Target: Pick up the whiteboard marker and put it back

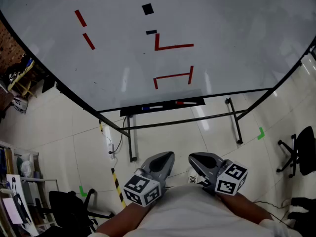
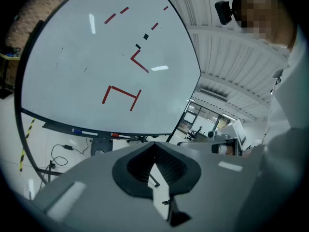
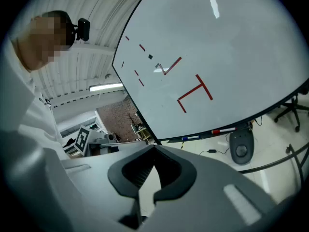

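Observation:
The whiteboard bears red line marks. Two whiteboard markers lie on its tray: a blue-capped marker to the left and a red-capped marker to the right. My left gripper and right gripper are held close to my body, well short of the tray, both shut and empty. The left gripper view has the blue marker and red marker beyond the shut left gripper. Past the right gripper, its view shows the red marker and blue marker.
The board's black stand legs cross the tiled floor. An office chair stands at the right, another chair at lower left. Yellow-black tape and a cable lie on the floor. Shelving is at far left.

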A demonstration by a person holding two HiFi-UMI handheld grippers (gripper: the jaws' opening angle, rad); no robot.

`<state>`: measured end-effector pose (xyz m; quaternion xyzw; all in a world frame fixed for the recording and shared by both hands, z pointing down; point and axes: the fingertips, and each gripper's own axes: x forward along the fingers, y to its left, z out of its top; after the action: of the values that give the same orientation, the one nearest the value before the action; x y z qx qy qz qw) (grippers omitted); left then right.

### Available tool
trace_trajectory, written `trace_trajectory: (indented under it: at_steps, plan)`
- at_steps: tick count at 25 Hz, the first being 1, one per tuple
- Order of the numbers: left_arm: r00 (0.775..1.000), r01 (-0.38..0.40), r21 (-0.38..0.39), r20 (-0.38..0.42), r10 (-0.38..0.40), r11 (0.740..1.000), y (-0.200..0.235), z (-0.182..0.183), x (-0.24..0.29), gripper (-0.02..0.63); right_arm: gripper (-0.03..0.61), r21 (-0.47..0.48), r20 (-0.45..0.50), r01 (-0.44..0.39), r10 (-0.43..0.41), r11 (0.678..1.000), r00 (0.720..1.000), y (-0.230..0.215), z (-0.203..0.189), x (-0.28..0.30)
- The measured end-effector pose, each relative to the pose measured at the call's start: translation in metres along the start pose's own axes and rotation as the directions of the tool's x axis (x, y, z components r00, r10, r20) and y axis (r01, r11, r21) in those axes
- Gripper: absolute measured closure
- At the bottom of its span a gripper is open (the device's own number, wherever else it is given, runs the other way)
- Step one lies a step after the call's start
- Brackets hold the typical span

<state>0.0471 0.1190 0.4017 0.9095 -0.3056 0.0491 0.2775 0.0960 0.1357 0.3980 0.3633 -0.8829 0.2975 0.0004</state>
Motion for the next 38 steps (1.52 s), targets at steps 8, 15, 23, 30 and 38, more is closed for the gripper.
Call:
trace_trajectory:
  at_steps: [8, 15, 23, 30, 38]
  plan:
    - [1.000, -0.018, 0.002, 0.013, 0.018, 1.000, -0.007, 0.003, 0.011, 0.597, 0.578, 0.001, -0.006, -0.005, 0.005, 1.000, 1.000, -0.010, 0.005, -0.012]
    - [0.999, -0.042, 0.016, 0.029, 0.041, 0.999, -0.022, 0.003, 0.032, 0.597, 0.578, -0.013, -0.010, -0.019, 0.019, 1.000, 1.000, -0.027, 0.013, -0.032]
    - [0.993, -0.109, 0.015, 0.056, 0.108, 0.994, -0.038, 0.000, 0.057, 0.597, 0.578, -0.014, -0.034, -0.064, 0.064, 0.998, 0.997, -0.056, 0.022, -0.054]
    - [0.981, -0.189, 0.020, 0.046, 0.188, 0.982, -0.047, -0.005, 0.065, 0.597, 0.578, -0.018, -0.056, -0.146, 0.145, 0.989, 0.988, -0.063, 0.025, -0.057]
    - [0.970, -0.242, 0.007, 0.028, 0.242, 0.970, -0.030, -0.004, 0.058, 0.597, 0.578, 0.011, -0.072, -0.195, 0.195, 0.981, 0.978, -0.062, 0.022, -0.039]
